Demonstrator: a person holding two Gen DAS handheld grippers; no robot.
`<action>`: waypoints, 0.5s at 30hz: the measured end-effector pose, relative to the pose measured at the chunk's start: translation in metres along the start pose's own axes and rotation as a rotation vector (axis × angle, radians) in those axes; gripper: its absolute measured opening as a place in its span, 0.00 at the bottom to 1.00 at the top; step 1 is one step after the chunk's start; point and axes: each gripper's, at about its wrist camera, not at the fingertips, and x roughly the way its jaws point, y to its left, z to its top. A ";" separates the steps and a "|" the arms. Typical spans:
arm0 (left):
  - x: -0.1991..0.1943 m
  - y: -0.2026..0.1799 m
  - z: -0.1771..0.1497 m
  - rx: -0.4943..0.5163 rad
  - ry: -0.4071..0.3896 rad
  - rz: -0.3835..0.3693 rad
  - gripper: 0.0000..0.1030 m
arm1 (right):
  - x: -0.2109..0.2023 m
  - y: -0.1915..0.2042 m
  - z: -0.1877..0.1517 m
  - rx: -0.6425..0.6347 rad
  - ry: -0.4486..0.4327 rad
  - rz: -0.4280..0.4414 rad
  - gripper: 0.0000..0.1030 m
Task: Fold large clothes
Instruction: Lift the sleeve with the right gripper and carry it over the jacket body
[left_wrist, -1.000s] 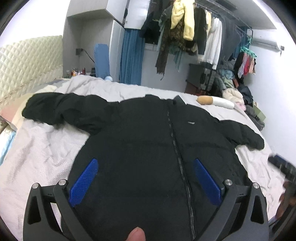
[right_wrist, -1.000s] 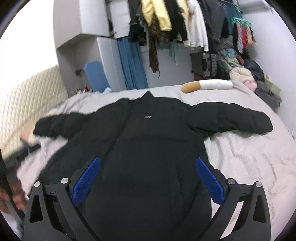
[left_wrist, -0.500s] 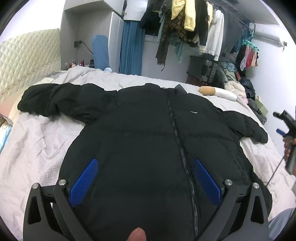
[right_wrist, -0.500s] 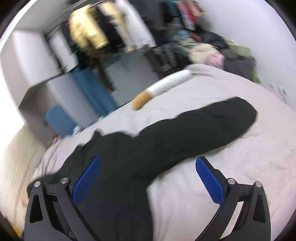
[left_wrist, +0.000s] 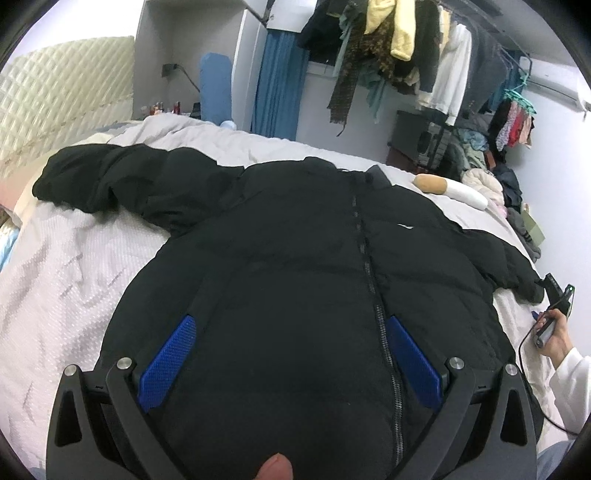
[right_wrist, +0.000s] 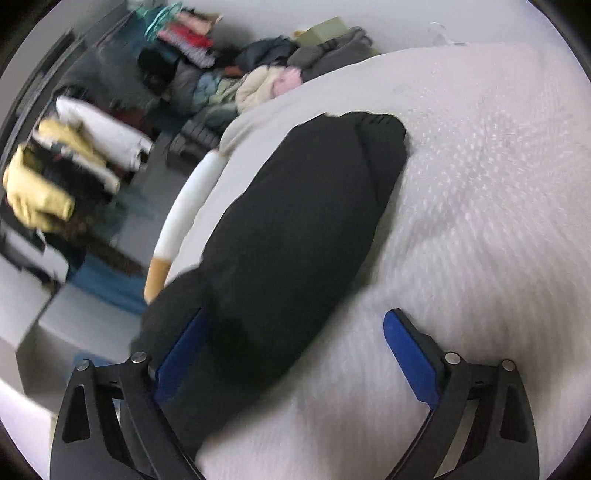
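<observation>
A large black puffer jacket (left_wrist: 295, 280) lies face up on the bed, zipper closed, both sleeves spread out. My left gripper (left_wrist: 291, 354) is open and empty above the jacket's lower front. My right gripper (right_wrist: 295, 350) is open and empty over the jacket's right sleeve (right_wrist: 295, 229), whose cuff (right_wrist: 380, 129) points away from me. The right gripper also shows in the left wrist view (left_wrist: 554, 295), held in a hand just beyond that sleeve's end.
The bed has a pale textured cover (left_wrist: 66, 266). A white and tan bolster (left_wrist: 450, 188) lies near the jacket's collar. A rack of hanging clothes (left_wrist: 406, 55) and a pile of clothes (right_wrist: 258, 81) stand beyond the bed. A padded headboard (left_wrist: 55, 99) is at the left.
My right gripper has swung right, from over the jacket's body to above the right sleeve, and has tilted. My left gripper has stayed over the lower front, shifting slightly.
</observation>
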 end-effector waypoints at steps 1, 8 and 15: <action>0.004 0.001 0.001 -0.006 0.003 0.006 1.00 | 0.004 -0.001 0.005 -0.001 -0.025 0.007 0.93; 0.028 0.004 0.003 -0.045 -0.011 0.066 1.00 | 0.029 0.008 0.042 -0.029 -0.144 -0.010 0.75; 0.049 -0.006 -0.005 -0.006 0.013 0.095 1.00 | 0.056 0.052 0.058 -0.309 -0.134 -0.131 0.24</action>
